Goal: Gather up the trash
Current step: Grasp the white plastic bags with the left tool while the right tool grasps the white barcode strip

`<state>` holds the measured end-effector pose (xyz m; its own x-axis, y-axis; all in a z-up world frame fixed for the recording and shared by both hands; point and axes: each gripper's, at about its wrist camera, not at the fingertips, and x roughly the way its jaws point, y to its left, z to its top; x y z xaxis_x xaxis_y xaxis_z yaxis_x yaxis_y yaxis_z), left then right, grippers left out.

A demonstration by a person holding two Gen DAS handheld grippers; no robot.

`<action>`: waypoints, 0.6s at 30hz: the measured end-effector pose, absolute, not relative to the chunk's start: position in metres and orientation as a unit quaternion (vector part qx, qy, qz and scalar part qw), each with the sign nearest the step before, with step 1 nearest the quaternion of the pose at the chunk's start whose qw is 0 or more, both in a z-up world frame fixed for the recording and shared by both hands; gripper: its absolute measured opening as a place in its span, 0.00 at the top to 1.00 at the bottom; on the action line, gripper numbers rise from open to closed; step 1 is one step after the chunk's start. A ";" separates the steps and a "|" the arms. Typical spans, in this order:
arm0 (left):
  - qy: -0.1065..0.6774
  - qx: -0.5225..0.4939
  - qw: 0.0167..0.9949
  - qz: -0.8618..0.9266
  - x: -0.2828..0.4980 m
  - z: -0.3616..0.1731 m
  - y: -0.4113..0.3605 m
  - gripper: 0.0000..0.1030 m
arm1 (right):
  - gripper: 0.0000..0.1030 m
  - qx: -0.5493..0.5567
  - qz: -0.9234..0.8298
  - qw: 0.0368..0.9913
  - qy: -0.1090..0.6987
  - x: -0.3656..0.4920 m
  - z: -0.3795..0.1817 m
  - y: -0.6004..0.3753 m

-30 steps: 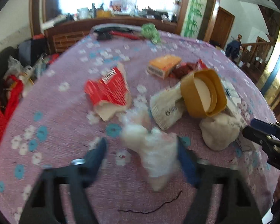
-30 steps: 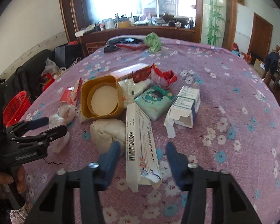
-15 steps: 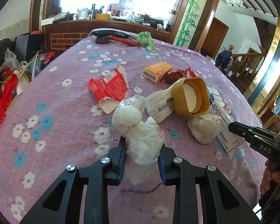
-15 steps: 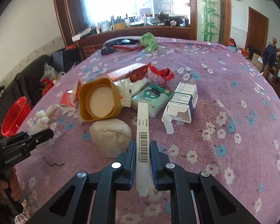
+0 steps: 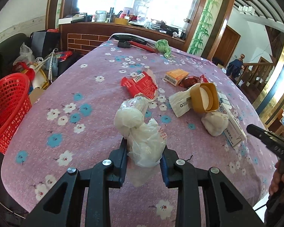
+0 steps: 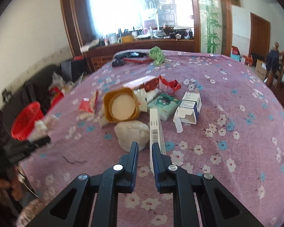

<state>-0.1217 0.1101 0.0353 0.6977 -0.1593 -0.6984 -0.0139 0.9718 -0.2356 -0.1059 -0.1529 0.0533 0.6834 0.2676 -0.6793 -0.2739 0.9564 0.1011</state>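
It was a lived-in family home, probably the main living and dining room. A large desk carried a purple cloth with white and blue flowers (image 5: 96, 87), as in a household. Behind it stood a dark wooden sideboard with a brick-pattern front (image 5: 89, 39), its top crowded with bottles and boxes under a bright window. Painted green bamboo (image 5: 200, 24) decorated the wall. A wooden staircase railing (image 5: 255, 71) and a brown wooden door (image 6: 259, 36) showed further rooms. A red plastic basket (image 5: 7, 104) stood beside the desk.
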 end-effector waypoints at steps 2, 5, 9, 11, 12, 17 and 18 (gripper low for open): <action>0.384 -0.113 0.916 -0.039 -0.124 0.036 0.111 0.70 | 0.83 -0.018 0.139 0.916 0.377 -0.104 0.048 -0.151; 0.383 -0.117 0.915 -0.040 -0.125 0.037 0.112 0.69 | 0.82 -0.012 0.134 0.910 0.392 -0.095 0.040 -0.156; 0.383 -0.119 0.915 -0.041 -0.126 0.036 0.112 0.69 | 0.81 -0.001 0.123 0.905 0.407 -0.082 0.030 -0.164; 0.383 -0.121 0.915 -0.041 -0.126 0.036 0.113 0.69 | 0.80 -0.001 0.118 0.905 0.408 -0.079 0.029 -0.165; 0.383 -0.122 0.915 -0.041 -0.126 0.035 0.114 0.69 | 0.76 -0.002 0.118 0.905 0.409 -0.078 0.028 -0.165; 0.385 -0.125 0.914 -0.041 -0.127 0.034 0.116 0.69 | 0.22 0.005 0.117 0.911 0.396 -0.076 0.030 -0.164; 0.384 -0.126 0.914 -0.040 -0.126 0.033 0.117 0.69 | 0.22 0.005 0.116 0.911 0.396 -0.076 0.030 -0.164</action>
<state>-0.1265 0.1167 0.0334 0.7015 -0.1702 -0.6921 -0.0233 0.9651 -0.2610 -0.0759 -0.1640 0.0295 0.6597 0.2149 -0.7202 -0.2073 0.9731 0.1004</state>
